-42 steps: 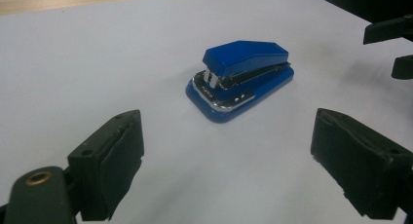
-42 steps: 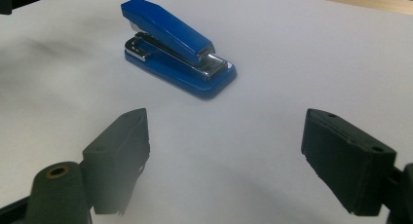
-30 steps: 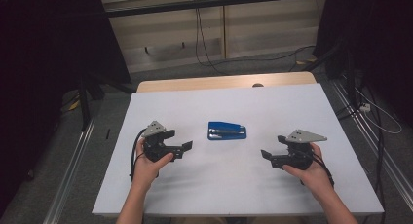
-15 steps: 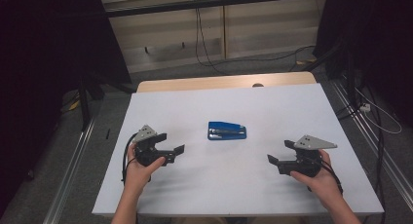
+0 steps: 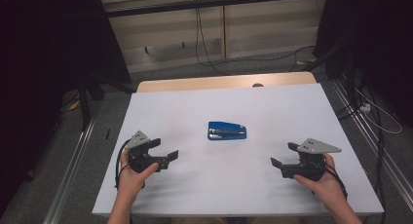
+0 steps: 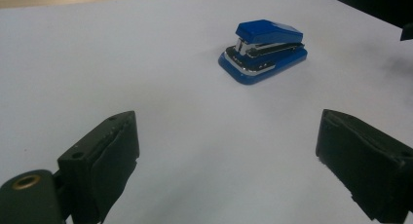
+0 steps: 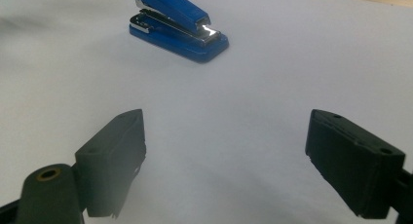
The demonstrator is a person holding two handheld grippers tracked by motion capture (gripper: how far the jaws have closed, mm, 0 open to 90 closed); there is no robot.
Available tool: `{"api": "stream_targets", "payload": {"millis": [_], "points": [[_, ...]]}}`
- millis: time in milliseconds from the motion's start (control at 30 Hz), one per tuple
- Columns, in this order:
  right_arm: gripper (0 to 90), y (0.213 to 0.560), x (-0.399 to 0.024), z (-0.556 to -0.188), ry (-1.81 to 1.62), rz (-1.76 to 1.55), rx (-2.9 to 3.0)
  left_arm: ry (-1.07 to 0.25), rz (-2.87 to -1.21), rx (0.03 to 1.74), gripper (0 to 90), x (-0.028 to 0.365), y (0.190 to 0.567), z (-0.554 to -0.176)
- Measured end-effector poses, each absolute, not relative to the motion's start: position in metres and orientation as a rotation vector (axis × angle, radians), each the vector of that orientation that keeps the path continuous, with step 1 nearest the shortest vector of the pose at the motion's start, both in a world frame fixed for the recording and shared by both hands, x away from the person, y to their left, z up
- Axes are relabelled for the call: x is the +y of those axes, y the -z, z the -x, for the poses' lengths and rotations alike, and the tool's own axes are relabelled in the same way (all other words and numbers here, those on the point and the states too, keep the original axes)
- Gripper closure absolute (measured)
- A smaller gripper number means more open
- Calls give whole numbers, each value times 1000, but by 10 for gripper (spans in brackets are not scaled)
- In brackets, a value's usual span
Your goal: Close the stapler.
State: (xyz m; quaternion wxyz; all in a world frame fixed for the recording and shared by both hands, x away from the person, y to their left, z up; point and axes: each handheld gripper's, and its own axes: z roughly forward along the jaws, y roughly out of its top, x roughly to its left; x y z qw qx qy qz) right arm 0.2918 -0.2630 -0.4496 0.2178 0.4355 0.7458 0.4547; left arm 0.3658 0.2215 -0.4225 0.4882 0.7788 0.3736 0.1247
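Near the front edge of the tabletop (image 5: 160, 204), two hands are holding the two tools low over the white surface, one toward each front corner. The left gripper (image 5: 165, 151) is sitting toward the front left corner with its jaws standing wide apart and nothing between them; in the left gripper view only bare white surface is lying between the two black pads. The right gripper (image 5: 283, 155) is waiting toward the front right corner, and its jaws are also standing apart and holding nothing. Both are pointing inward, toward the middle. I judge this is so that each one is facing the thing to be taken and is ready to close on it from either side.

Farther from the front edge, about in the middle of the tabletop, the blue stapler (image 5: 227, 131) is lying flat on its base, closed, well apart from both grippers. It is resting with its long side about parallel to the front edge, so its two ends are turning toward the two grippers, which probably makes an approach from the side easy.
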Motion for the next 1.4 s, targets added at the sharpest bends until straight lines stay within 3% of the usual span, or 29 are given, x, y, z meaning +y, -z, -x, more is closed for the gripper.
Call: {"api": "stream_targets", "payload": {"millis": [1400], "points": [[137, 445, -270, -285, -1245, -1149, 2061, -342, -1922, 905, 70, 247, 431, -352]]}}
